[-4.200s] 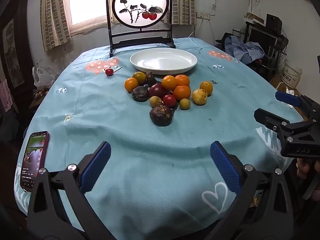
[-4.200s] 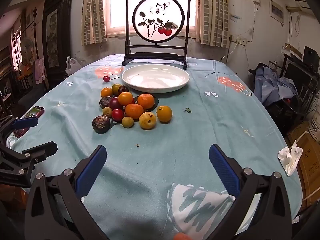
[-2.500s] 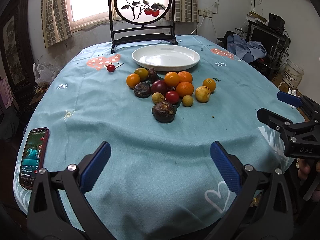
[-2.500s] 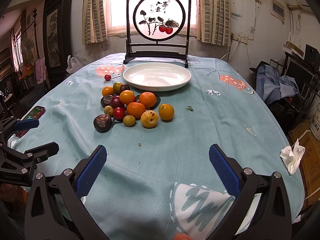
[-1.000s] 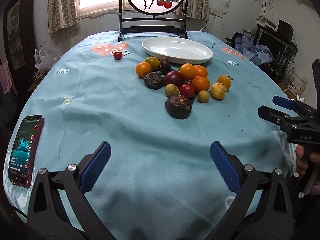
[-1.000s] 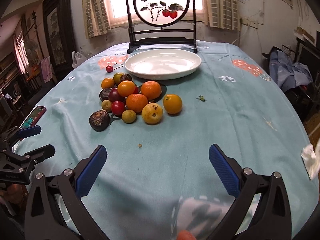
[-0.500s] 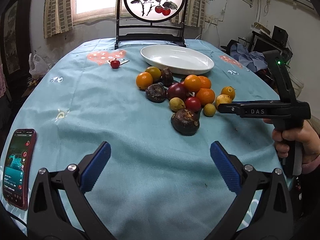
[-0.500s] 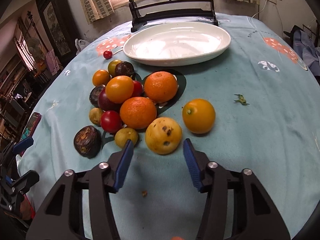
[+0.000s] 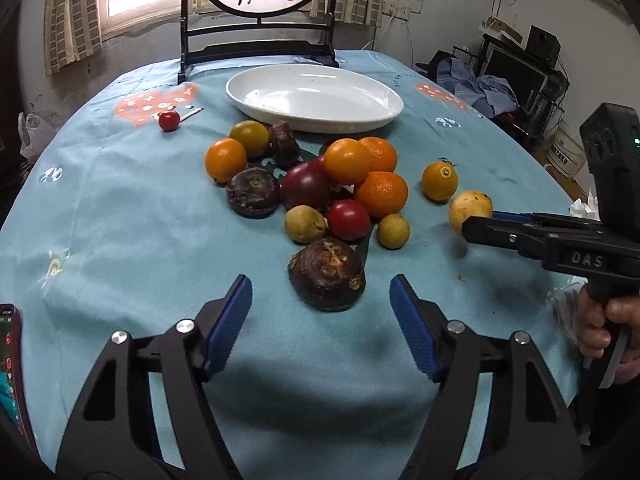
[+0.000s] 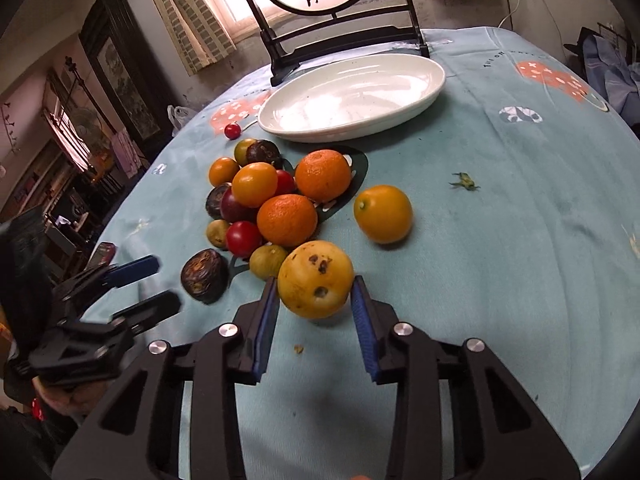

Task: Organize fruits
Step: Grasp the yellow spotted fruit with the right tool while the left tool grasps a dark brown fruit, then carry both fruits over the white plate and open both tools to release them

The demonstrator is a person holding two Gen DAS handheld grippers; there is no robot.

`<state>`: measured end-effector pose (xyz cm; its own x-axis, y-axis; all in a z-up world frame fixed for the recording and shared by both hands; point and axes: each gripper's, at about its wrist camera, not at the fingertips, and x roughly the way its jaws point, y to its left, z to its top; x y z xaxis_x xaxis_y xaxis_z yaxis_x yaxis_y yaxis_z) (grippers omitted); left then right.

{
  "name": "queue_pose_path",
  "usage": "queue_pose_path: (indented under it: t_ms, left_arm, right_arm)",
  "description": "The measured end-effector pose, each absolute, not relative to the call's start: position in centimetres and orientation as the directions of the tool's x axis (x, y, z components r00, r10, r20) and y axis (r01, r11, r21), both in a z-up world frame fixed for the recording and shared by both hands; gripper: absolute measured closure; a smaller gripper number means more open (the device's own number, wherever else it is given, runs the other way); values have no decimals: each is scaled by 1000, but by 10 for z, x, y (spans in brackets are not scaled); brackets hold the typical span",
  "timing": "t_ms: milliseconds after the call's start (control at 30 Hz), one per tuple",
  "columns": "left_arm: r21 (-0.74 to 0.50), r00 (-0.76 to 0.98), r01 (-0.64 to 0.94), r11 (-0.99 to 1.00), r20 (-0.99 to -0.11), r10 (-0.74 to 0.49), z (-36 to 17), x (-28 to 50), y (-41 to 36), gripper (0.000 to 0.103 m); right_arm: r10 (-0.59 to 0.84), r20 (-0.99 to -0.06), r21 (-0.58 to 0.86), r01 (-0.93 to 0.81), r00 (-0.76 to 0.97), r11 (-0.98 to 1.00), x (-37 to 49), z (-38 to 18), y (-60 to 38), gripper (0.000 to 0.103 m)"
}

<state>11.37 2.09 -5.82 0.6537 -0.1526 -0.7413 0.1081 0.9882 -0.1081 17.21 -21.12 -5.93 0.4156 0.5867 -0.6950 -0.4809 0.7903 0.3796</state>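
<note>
A pile of oranges (image 9: 382,194), red, yellow and dark fruits lies on the blue tablecloth in front of a bare white plate (image 9: 312,125). My left gripper (image 9: 320,320) hovers just short of a dark brown wrinkled fruit (image 9: 326,274). Its jaws are closing and the pads are clear of the fruit. My right gripper (image 10: 314,312) has a yellow spotted fruit (image 10: 316,278) between its blue pads. Those jaws are closing too, with both pads against the fruit's sides. In the left wrist view, that yellow fruit (image 9: 470,208) sits at the tip of the right gripper (image 9: 469,227), right of the pile.
A framed round screen (image 9: 260,0) stands behind the plate. A small red fruit (image 9: 169,121) lies apart at the far left. A phone (image 9: 8,360) rests at the near left table edge. An orange-yellow fruit (image 10: 383,213) lies alone right of the pile. A person's hand (image 9: 600,324) holds the right gripper.
Both grippers have come forward and lower toward the pile. The right jaws narrowed around the yellow spotted fruit. The left jaws narrowed in front of the dark brown fruit.
</note>
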Motion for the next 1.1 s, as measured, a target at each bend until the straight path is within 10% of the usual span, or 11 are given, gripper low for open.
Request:
queue_pose_path:
  t_ms: [333, 1100]
  left_arm:
    - [-80, 584, 112, 991, -801, -130, -71, 141, 8, 54]
    - [-154, 665, 92, 984, -726, -176, -5, 288, 45, 56]
  right_arm:
    - [600, -673, 380, -493, 433, 783, 170, -51, -221, 66]
    - [516, -695, 275, -477, 501, 835, 347, -31, -149, 66]
